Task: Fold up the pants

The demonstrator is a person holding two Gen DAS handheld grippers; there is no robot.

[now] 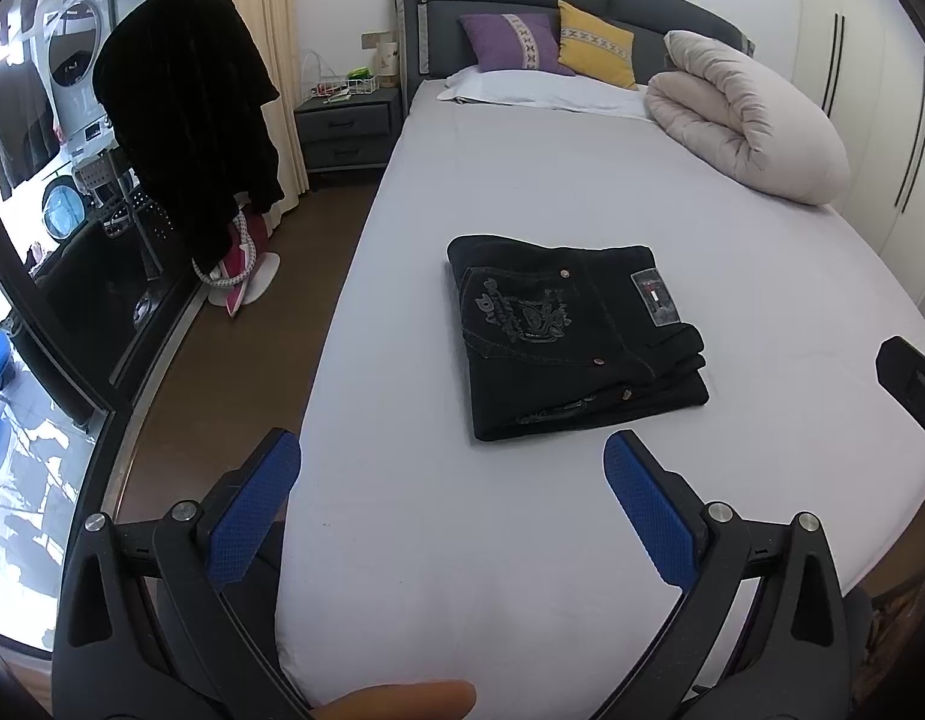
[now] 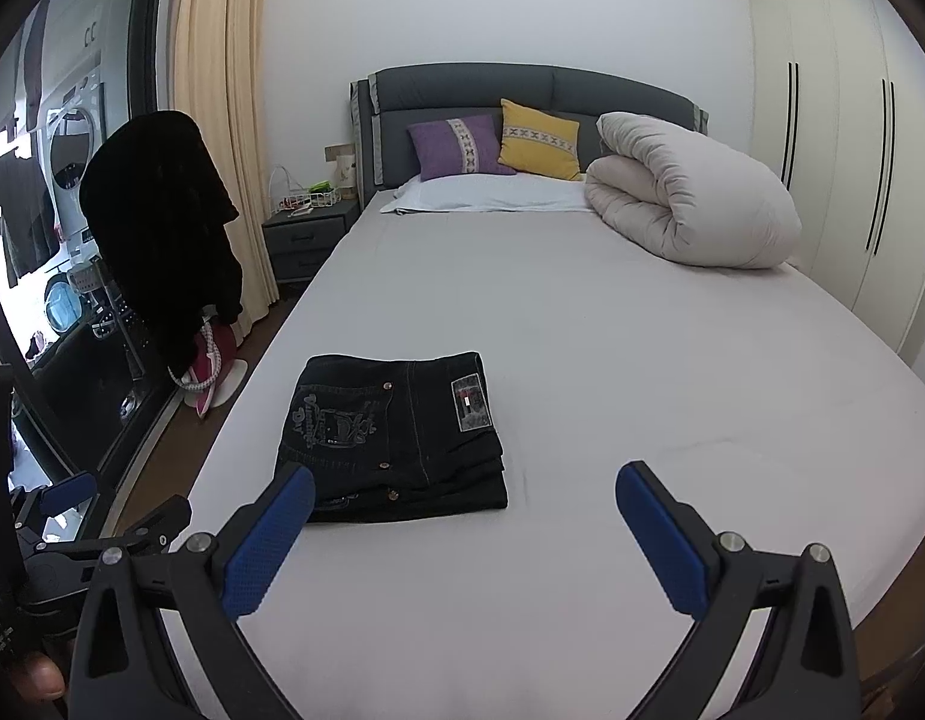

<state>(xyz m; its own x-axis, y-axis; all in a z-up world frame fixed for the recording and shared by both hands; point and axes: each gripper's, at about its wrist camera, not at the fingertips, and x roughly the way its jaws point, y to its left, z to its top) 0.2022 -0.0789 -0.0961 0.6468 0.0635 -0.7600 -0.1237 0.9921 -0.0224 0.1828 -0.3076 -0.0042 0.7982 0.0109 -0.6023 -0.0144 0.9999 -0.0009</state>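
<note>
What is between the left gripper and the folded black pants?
Only bare grey bedsheet lies between the open left gripper and the pants, as the left wrist view shows.

A wide bed (image 2: 582, 324) fills the room, dressed in a pale grey sheet, with a dark grey padded headboard (image 2: 522, 90) against a white wall (image 2: 462, 0). Up by the headboard sit a purple cushion (image 2: 456, 147) and a yellow cushion (image 2: 540, 141), side by side and touching, with a rolled cream duvet (image 2: 690, 204) just to their right. Off to the right, cream wardrobe doors (image 2: 834, 168) with dark vertical handles. To the left, a grey nightstand (image 2: 303, 240) beside the bed, cream curtains (image 2: 216, 90) behind it, dark wood floor (image 1: 222, 372) below. A black garment (image 2: 162, 228) hangs in front of a glass door (image 1: 36, 240), daylight coming through.
</note>
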